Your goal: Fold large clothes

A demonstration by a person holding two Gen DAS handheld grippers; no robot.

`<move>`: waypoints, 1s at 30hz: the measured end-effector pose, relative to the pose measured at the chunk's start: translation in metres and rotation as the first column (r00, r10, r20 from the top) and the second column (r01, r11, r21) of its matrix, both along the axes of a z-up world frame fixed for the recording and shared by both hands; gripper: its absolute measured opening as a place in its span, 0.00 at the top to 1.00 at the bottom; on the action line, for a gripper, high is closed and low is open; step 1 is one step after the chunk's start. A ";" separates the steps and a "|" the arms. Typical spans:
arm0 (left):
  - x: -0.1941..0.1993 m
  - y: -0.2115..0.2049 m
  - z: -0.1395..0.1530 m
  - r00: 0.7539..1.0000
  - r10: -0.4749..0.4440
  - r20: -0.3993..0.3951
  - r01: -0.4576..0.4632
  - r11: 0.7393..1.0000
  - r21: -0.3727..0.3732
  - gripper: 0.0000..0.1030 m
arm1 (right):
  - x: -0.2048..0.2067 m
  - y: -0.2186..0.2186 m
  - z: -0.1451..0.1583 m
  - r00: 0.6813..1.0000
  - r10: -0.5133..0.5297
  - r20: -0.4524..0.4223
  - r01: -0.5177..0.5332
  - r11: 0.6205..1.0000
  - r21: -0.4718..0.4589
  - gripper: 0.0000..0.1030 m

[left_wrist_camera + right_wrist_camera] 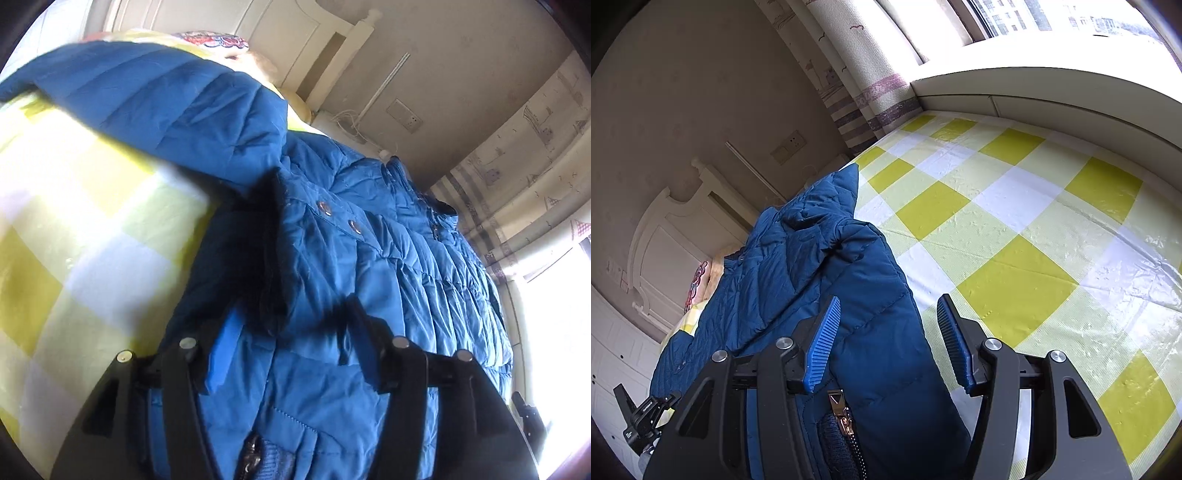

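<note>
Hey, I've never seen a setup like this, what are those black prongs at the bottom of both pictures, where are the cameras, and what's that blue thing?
There is no robot: a person holds a two-finger gripper in each hand, and a wide-angle camera on each looks forward along its fingers. One picture comes from the left gripper, the other from the right gripper. The black prongs with blue pads are the fingers. The blue thing is a quilted jacket with snap buttons, lying on a bed under a yellow and white checked sheet. Both grippers stand open with jacket fabric between their fingers, so nothing is clamped. A headboard and curtain show behind.
</note>
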State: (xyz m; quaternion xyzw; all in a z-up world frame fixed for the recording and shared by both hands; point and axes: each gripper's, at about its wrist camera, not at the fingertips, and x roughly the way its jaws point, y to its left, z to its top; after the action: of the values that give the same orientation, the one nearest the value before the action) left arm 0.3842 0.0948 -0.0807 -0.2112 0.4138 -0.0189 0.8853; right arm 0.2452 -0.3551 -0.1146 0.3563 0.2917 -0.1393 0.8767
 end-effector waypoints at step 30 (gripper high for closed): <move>0.029 -0.044 -0.003 0.971 -0.191 0.143 0.175 0.977 0.120 0.05 | 0.183 0.054 0.011 0.897 0.298 -0.326 -0.399 0.863 -0.310 0.51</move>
State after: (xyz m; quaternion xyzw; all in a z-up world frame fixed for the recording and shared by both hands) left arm 0.4132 0.0509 -0.0835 -0.1227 0.3623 -0.0948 0.9191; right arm 0.4285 -0.3012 -0.1039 0.1035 0.4357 -0.0761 0.8909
